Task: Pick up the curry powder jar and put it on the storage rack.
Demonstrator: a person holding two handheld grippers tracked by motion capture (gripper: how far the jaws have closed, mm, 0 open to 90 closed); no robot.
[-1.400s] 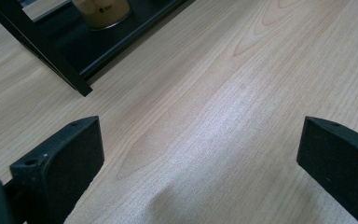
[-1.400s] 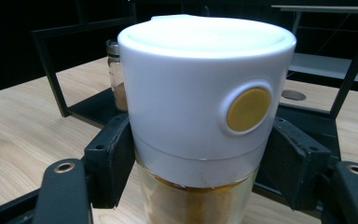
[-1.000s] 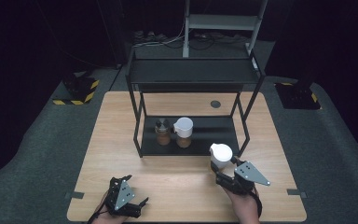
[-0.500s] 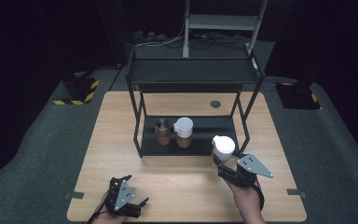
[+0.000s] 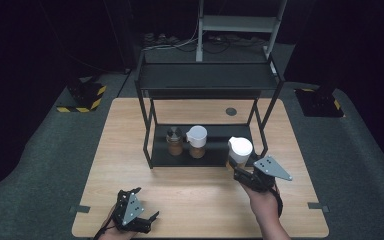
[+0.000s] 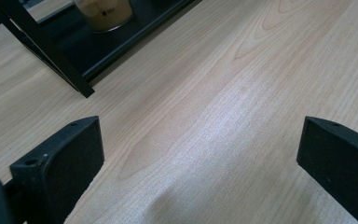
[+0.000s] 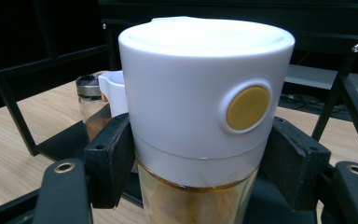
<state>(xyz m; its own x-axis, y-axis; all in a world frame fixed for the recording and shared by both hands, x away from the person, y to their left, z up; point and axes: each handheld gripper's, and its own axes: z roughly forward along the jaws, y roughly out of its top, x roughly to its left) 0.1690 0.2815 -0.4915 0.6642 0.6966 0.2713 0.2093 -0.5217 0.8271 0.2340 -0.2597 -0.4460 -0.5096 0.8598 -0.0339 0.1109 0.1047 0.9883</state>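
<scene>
Jar (image 7: 205, 116) with a white lid and a yellow round button sits clamped between the jaws of the right gripper (image 5: 240, 172), the pads pressing its clear body just under the lid; amber contents show below. In the high view the jar (image 5: 239, 150) is held upright above the table, at the front right end of the rack's lower shelf (image 5: 215, 152), near the rack's right front leg. A second ago it was nearer the person and a little lower, off the shelf's front edge over bare wood; since then the right hand (image 5: 265, 200) has carried it up and toward the rack.

On the lower shelf (toward its middle) stand two more jars: one with a dark metal lid (image 5: 174, 141) and one with a white lid (image 5: 197, 141), just beside each other, unmoved.

Farther out, the left gripper (image 5: 139, 212) rests near the table's (image 5: 130, 130) front left corner, where it was before, its jaws spread wide with only wood grain between them.
</scene>
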